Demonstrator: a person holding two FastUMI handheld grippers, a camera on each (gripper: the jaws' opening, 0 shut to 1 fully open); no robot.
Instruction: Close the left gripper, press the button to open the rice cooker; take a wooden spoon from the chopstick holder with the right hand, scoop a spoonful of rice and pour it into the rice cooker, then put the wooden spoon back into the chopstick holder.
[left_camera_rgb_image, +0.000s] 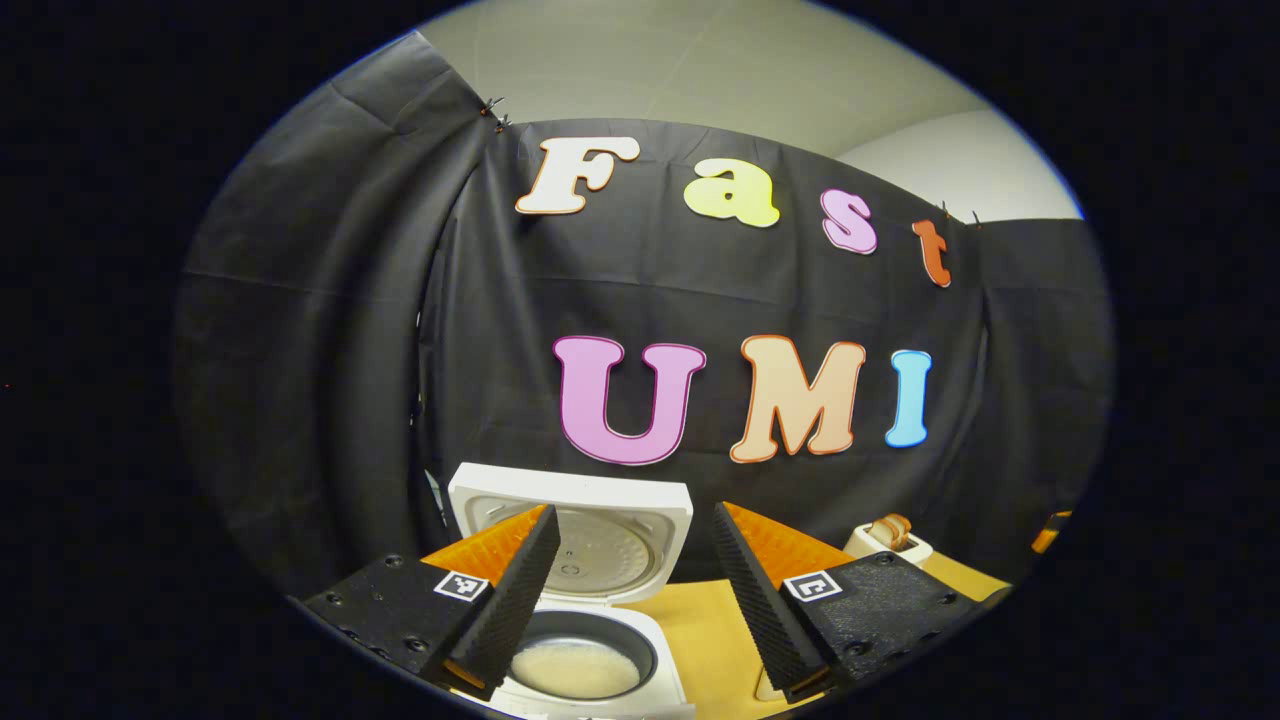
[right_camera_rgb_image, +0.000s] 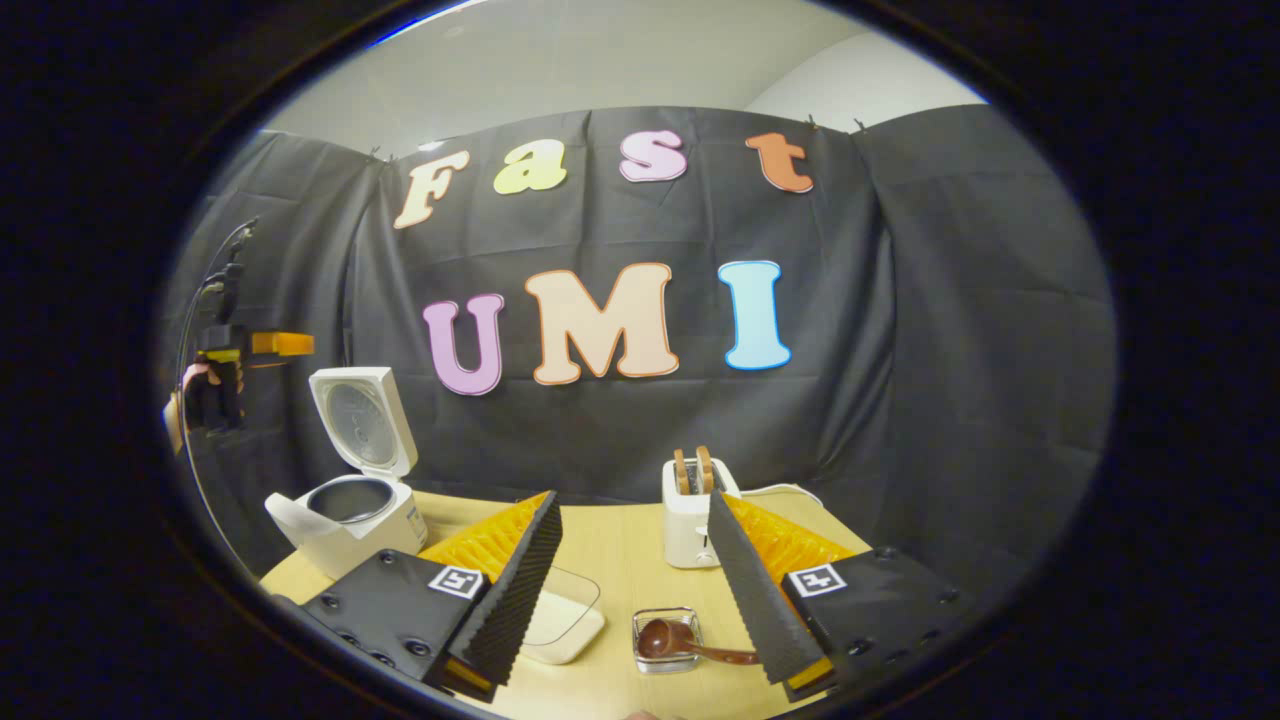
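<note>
Right tool (right_camera_rgb_image: 630, 590) spread (empty) above wooden spoon (right_camera_rgb_image: 675, 640).

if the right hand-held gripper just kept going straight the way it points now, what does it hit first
Most likely the toaster, which stands on the table almost centred between the open fingers of the right hand-held gripper. The wooden spoon in its clear holder lies nearer but lower, so it probably passes underneath; depth is hard to judge.
</note>
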